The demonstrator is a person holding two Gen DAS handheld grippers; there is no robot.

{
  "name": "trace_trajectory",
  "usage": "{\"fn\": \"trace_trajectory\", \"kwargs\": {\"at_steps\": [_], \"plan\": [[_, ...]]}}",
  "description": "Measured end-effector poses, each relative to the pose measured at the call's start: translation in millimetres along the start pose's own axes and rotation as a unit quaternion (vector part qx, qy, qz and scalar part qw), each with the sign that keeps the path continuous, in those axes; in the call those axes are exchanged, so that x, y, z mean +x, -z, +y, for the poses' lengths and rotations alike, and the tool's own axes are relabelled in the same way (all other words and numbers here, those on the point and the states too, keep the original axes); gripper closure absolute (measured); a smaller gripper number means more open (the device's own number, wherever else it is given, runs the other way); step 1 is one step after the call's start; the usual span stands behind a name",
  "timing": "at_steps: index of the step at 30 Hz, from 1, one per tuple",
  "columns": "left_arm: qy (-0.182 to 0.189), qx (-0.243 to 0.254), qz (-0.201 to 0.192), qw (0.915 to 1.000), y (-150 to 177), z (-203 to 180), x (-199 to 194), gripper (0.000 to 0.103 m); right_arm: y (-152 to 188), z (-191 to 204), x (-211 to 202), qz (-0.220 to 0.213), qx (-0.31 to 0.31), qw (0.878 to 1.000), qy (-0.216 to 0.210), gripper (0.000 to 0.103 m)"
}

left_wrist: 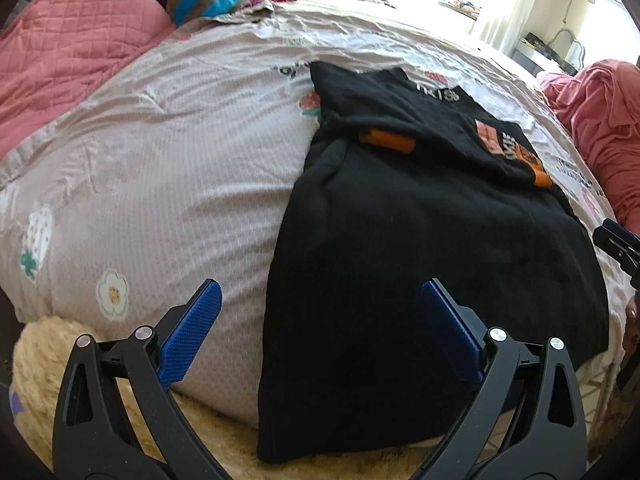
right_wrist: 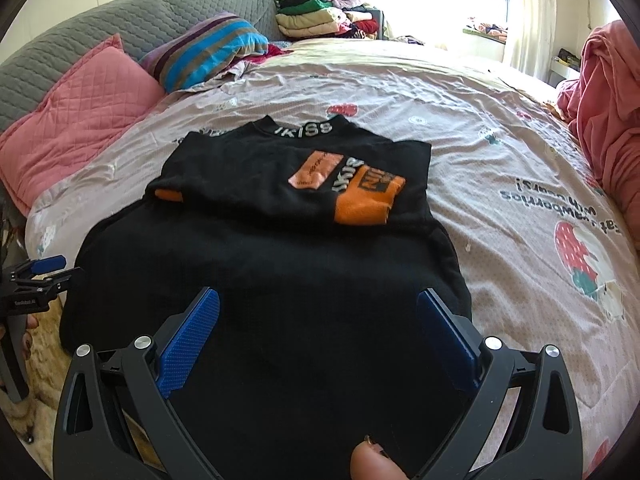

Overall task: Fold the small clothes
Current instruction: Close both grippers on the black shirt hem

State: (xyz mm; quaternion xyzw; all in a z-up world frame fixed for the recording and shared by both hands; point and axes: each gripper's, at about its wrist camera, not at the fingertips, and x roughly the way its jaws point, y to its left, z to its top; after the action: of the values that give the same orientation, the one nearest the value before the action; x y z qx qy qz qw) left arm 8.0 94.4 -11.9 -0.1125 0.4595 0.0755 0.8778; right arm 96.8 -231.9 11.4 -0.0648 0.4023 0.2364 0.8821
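A black top with orange patches and white lettering at the collar point(left_wrist: 432, 240) point(right_wrist: 280, 264) lies flat on the bed, sleeves folded in over the chest, collar far from me. My left gripper point(left_wrist: 320, 300) is open and empty, hovering over the top's near left edge. My right gripper point(right_wrist: 318, 306) is open and empty above the top's lower half. The left gripper also shows at the left edge of the right wrist view point(right_wrist: 40, 272), and the right gripper shows at the right edge of the left wrist view point(left_wrist: 618, 244).
The bed has a pale pink strawberry-print cover point(right_wrist: 500, 128). A pink quilted pillow point(right_wrist: 80, 120) and a striped pillow point(right_wrist: 208, 48) lie at the head. Stacked clothes point(right_wrist: 320, 16) sit at the back. A pink garment heap point(right_wrist: 608, 100) is on the right. A fluffy cream blanket point(left_wrist: 48, 344) is near me.
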Motion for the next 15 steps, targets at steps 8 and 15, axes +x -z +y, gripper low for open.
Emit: {"fn": "trace_trajectory", "kwargs": {"at_steps": [8, 15], "plan": [[0.046, -0.015, 0.021, 0.9986, 19, 15, -1, 0.01, 12, 1, -2, 0.016, -0.002, 1.0, 0.0, 0.005], [0.073, -0.018, 0.04, 0.9963, 35, 25, -1, 0.043, 17, 0, -10, 0.018, -0.014, 1.0, 0.013, 0.005]]}}
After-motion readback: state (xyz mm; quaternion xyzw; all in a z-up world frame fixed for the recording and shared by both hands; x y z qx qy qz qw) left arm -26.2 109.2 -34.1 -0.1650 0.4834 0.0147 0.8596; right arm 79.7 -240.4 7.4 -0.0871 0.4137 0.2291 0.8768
